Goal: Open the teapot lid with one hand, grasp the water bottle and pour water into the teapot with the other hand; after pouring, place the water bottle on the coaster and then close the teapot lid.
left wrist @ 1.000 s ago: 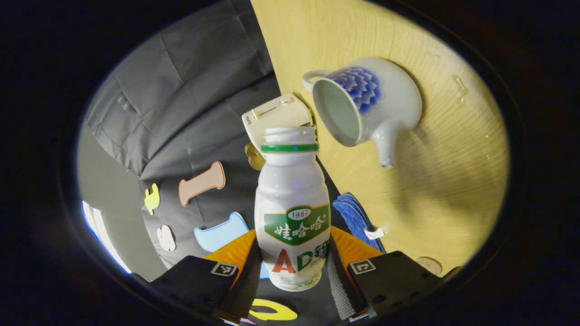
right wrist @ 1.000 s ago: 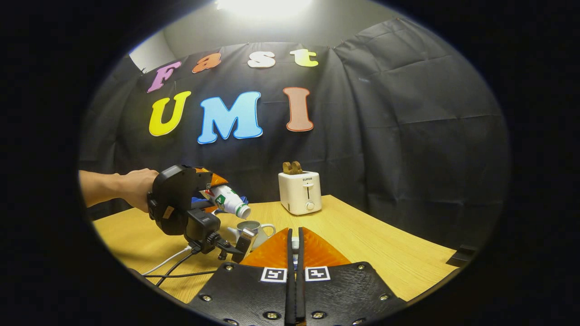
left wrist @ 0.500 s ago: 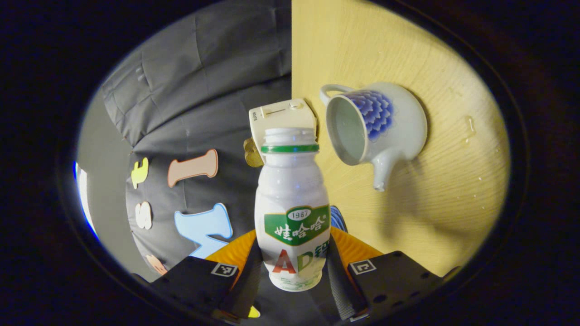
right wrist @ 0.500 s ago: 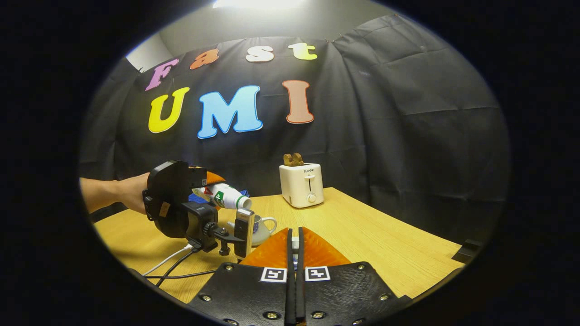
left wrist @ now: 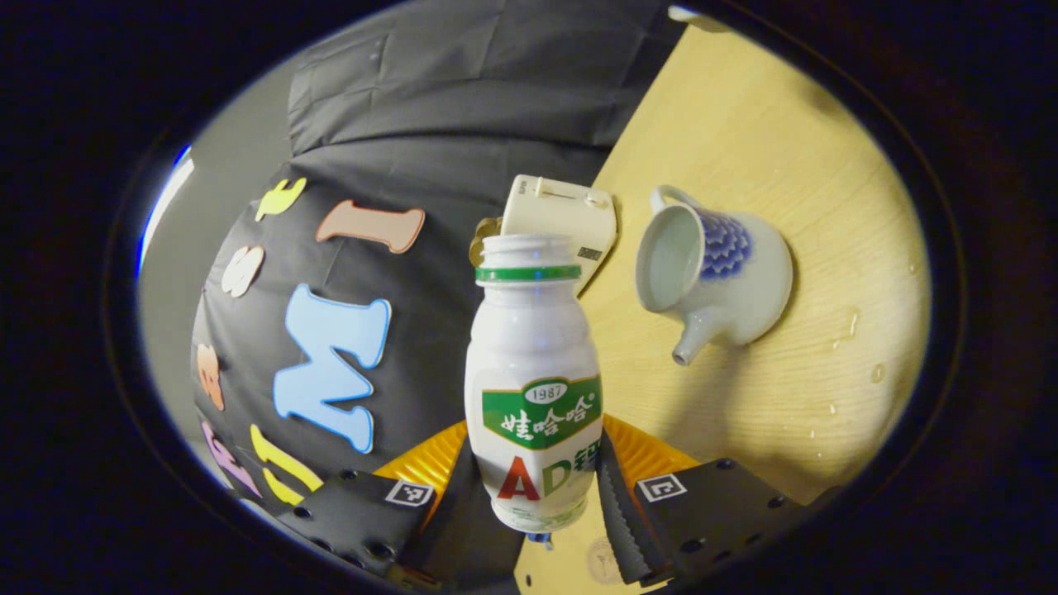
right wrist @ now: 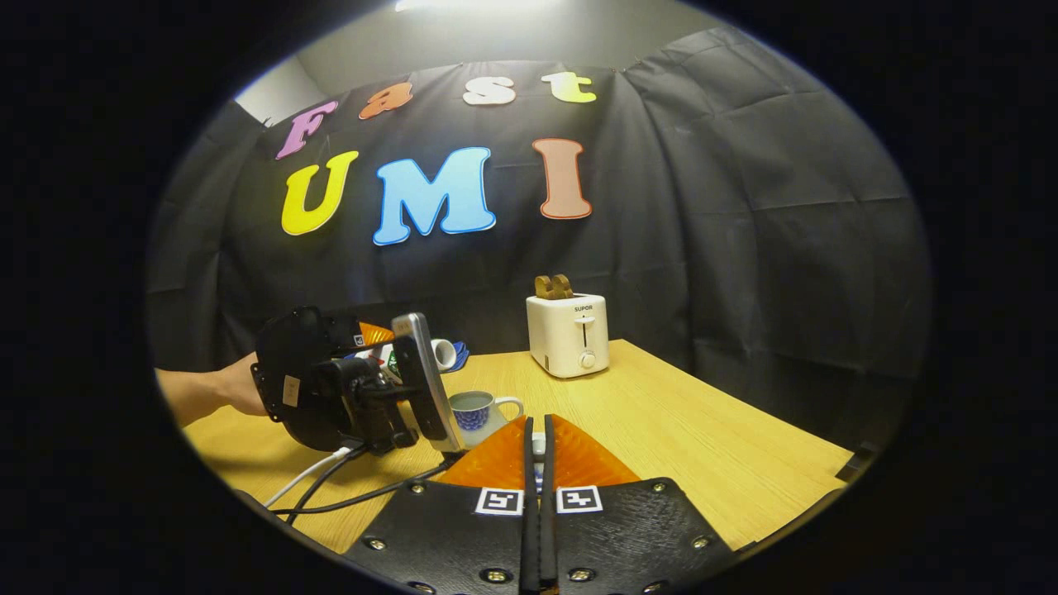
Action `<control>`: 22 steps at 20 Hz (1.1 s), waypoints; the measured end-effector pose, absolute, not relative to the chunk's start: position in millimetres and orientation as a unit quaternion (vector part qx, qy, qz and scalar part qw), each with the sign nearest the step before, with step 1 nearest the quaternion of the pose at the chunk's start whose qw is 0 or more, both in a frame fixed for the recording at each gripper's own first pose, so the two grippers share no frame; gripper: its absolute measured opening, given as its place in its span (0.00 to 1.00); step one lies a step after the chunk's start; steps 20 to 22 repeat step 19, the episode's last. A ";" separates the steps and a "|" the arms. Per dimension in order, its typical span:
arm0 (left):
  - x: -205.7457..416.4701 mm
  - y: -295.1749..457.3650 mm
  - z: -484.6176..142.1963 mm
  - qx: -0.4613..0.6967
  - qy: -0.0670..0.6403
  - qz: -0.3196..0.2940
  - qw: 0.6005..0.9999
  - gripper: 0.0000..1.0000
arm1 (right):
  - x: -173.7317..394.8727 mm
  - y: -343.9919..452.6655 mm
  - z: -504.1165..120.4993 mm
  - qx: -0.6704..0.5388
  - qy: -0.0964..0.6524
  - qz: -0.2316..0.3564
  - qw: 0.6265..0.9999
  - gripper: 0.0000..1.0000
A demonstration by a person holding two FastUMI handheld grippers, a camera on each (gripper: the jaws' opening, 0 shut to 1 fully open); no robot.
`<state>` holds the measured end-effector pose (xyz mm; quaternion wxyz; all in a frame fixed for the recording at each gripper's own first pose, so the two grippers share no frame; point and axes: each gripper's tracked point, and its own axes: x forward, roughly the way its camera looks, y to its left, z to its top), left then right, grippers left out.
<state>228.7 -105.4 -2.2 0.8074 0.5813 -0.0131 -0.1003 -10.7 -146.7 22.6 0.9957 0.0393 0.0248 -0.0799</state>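
Note:
My left gripper [left wrist: 533, 450] is shut on a white water bottle [left wrist: 533, 364] with a green neck ring and no cap. Its mouth points past the teapot, toward the toaster. The white teapot [left wrist: 727, 273] with a blue flower pattern stands lidless on the wooden table, water showing inside. In the right gripper view the left gripper [right wrist: 331, 388] hangs left of the teapot [right wrist: 479, 409], with the bottle [right wrist: 442, 354] nearly level. My right gripper [right wrist: 537, 442] is shut, with a sliver of white and blue, seemingly the teapot lid [right wrist: 538, 448], between its fingers. A round coaster [left wrist: 606, 560] lies just under the bottle's base.
A white toaster [right wrist: 570, 330] holding toast stands at the back of the table [right wrist: 702, 446]. Water drops [left wrist: 851, 318] lie to one side of the teapot. A blue cloth [right wrist: 459, 355] sits behind the left gripper. Cables [right wrist: 331, 487] trail from the left gripper across the table.
My left gripper has turned the bottle back from its downward pouring tilt to about level and drawn it away from the teapot's opening. The right gripper stays almost still.

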 end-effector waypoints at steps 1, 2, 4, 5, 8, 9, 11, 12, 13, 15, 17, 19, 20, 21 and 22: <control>226.8 -101.4 -2.0 0.554 -0.009 -0.099 0.826 0.75 | -6.9 -145.7 24.4 0.035 0.024 -0.077 0.996 0.00; 225.6 -97.0 -3.8 0.529 -0.002 -0.100 0.842 0.69 | -2.4 -143.9 26.9 0.033 0.024 -0.073 0.997 0.00; 219.0 -81.9 2.9 0.495 -0.001 -0.082 0.865 0.75 | 8.2 -138.1 31.4 0.034 0.024 -0.060 0.997 0.00; 215.9 -74.6 2.3 0.461 0.004 -0.081 0.884 0.75 | 17.7 -134.6 34.6 0.034 0.023 -0.050 0.998 0.00; 210.2 -58.0 8.3 0.376 0.002 -0.073 0.924 0.80 | 47.1 -131.3 33.9 0.031 0.034 -0.043 0.998 0.00; 208.8 -53.9 9.1 0.354 0.002 -0.074 0.932 0.80 | 57.6 -130.8 35.3 0.030 0.035 -0.044 0.998 0.01; 205.4 -45.9 11.0 0.313 0.002 -0.071 0.947 0.80 | 80.2 -124.4 35.9 0.029 0.038 -0.040 0.998 0.00; 203.7 -41.2 12.3 0.295 0.001 -0.067 0.953 0.80 | 91.4 -123.3 36.0 0.025 0.038 -0.043 0.998 0.00; 200.5 -36.7 10.4 0.281 0.005 -0.068 0.957 0.69 | 101.5 -122.6 35.2 0.017 0.042 -0.046 0.998 0.01; 197.1 -27.7 16.5 0.259 0.002 -0.064 0.964 0.79 | 116.9 -114.9 38.5 0.006 0.039 -0.046 0.998 0.01; 193.9 -19.8 25.7 0.240 -0.005 -0.059 0.969 0.76 | 131.7 -108.0 35.5 0.002 0.044 -0.042 0.998 0.00; 192.0 -11.2 30.8 0.205 -0.005 -0.061 0.977 0.75 | 144.0 -103.9 31.2 0.002 0.050 -0.039 0.998 0.00; 192.0 -11.2 30.8 0.205 -0.005 -0.061 0.977 0.75 | 144.0 -103.9 31.2 0.002 0.050 -0.039 0.998 0.00; 192.0 -11.2 30.8 0.205 -0.005 -0.061 0.977 0.75 | 144.0 -103.9 31.2 0.002 0.050 -0.039 0.998 0.00; 192.0 -11.2 30.8 0.205 -0.005 -0.061 0.977 0.75 | 144.0 -103.9 31.2 0.002 0.050 -0.039 0.998 0.00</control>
